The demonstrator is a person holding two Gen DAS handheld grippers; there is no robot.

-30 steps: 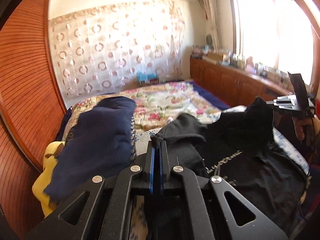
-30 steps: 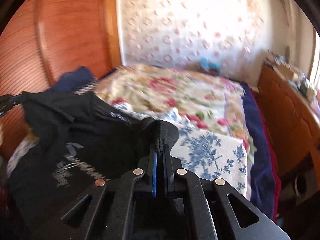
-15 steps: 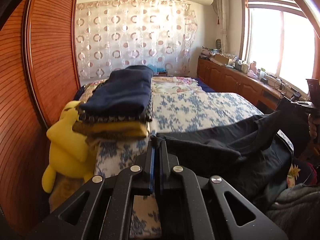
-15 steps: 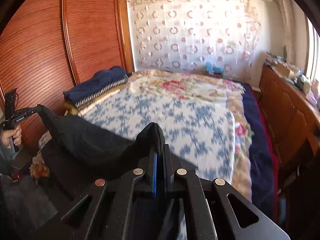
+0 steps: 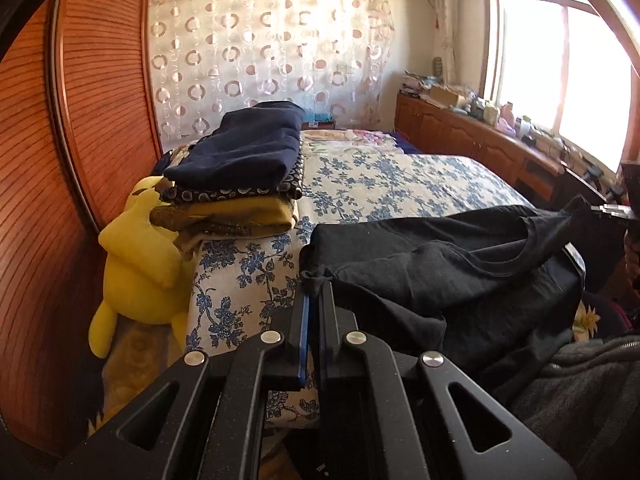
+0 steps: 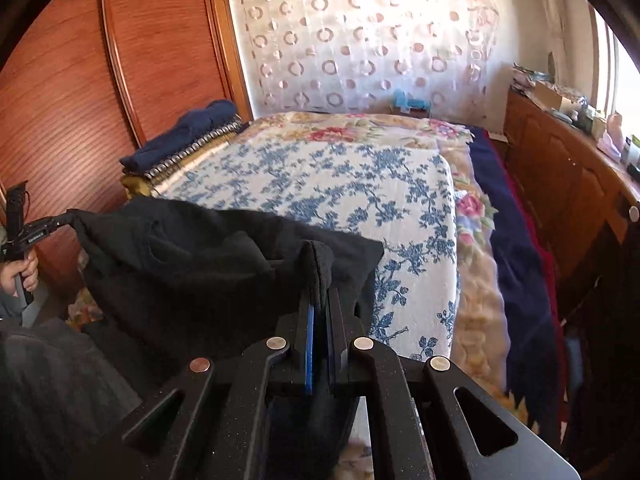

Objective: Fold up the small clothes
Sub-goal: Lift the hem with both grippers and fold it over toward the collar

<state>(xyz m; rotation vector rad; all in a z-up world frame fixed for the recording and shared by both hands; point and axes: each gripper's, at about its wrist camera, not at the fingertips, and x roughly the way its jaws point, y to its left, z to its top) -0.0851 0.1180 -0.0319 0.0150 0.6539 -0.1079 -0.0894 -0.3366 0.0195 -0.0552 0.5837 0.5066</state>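
Both grippers are clamping a black shirt (image 5: 460, 264) over the bed (image 5: 392, 184).
Only the left gripper (image 5: 315, 292) view is showing a yellow toy (image 5: 138, 256); the right gripper (image 6: 320, 300) view is showing a hand (image 6: 20, 274).

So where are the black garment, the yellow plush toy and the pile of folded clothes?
black garment (image 5: 440, 264): left wrist view, middle of the cloth spread on the bed.
yellow plush toy (image 5: 140, 264): left wrist view, its body.
pile of folded clothes (image 5: 244, 152): left wrist view, the navy piece on top.

Sideboard clutter (image 5: 492, 110) too small
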